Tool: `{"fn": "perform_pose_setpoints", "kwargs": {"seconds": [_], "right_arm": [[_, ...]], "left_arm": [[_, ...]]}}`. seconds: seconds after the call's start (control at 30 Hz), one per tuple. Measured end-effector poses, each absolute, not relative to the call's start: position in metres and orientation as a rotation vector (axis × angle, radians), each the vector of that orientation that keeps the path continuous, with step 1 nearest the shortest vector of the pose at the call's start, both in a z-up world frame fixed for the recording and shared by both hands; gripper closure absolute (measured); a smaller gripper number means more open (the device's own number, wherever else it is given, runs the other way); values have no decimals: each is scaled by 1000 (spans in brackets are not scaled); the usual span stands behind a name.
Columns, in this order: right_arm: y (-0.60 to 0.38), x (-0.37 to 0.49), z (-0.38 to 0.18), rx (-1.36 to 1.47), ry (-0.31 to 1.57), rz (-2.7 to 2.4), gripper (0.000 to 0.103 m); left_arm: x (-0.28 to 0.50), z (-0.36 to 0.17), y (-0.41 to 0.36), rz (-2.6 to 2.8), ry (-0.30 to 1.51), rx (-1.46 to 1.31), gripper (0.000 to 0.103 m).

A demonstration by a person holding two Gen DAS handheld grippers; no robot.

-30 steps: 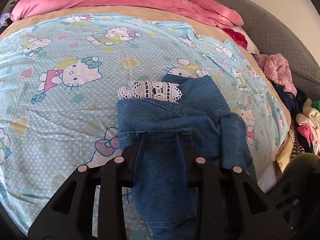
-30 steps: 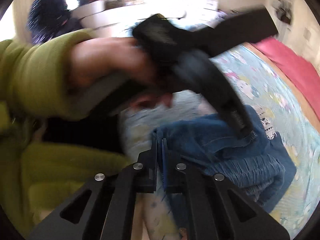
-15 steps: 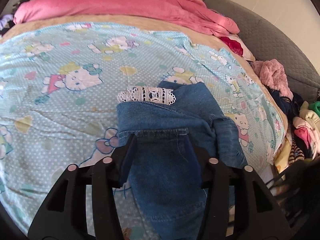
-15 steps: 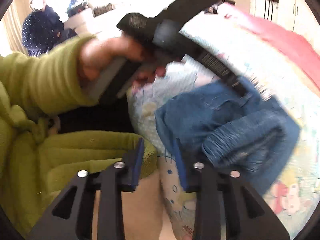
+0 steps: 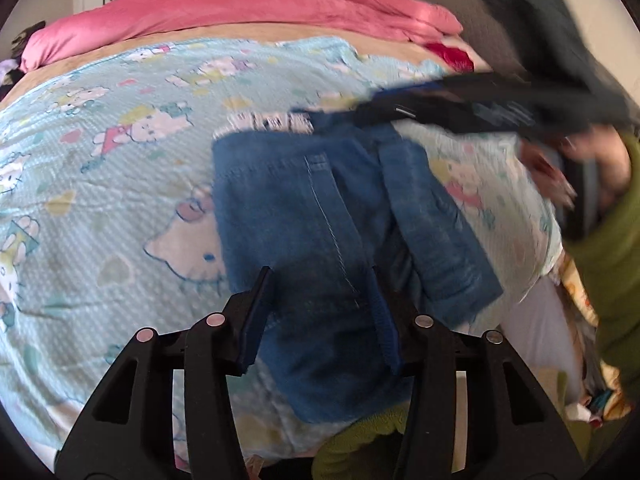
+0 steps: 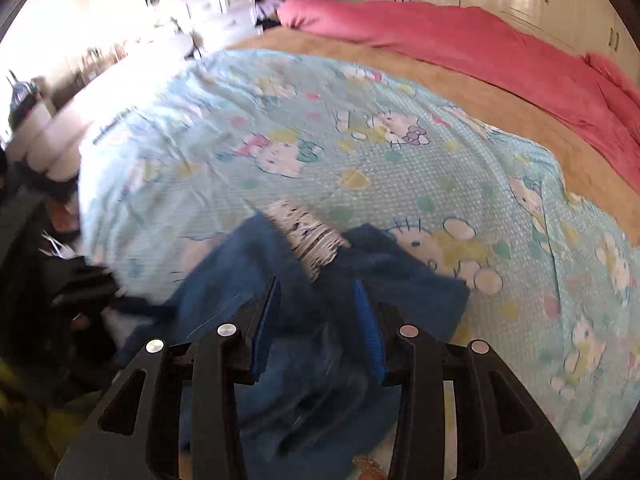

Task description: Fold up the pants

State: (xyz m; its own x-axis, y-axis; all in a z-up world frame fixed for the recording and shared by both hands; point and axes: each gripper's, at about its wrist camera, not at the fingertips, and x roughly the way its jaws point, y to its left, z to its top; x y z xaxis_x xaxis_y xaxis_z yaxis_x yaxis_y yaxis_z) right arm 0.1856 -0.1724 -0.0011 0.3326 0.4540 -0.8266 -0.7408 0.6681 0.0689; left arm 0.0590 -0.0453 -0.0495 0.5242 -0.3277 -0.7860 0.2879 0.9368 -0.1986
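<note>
Left wrist: left gripper (image 5: 318, 278) and right gripper (image 6: 316, 288), jaws parted, above jeans (image 5: 320, 216)

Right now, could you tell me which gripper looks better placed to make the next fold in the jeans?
Probably the left gripper: open, it straddles the jeans near edge. The right gripper, also open, is blurred mid-swing.

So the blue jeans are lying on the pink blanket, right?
Not quite. The blue jeans are lying on the light blue cartoon cat sheet. The pink blanket is bunched up at the far side of the bed; the left wrist view shows this.
</note>
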Motion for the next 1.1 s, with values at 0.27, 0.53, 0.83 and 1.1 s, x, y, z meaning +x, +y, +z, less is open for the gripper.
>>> {"fn": "perform_pose_setpoints", "kwargs": {"seconds": [0.27, 0.53, 0.83, 1.1], "right_arm": [[-145, 165, -35, -432, 1020, 884, 96], [-142, 169, -55, -561, 930, 724, 96], [-165, 164, -27, -420, 852, 673, 61], [-220, 139, 21, -251, 750, 620, 38]], "left_arm": [[59, -53, -44, -367, 946, -39, 62], [57, -54, -44, -369, 944, -43, 60], [54, -52, -43, -372, 946, -51, 57], [48, -45, -43, -374, 940, -62, 52]]}}
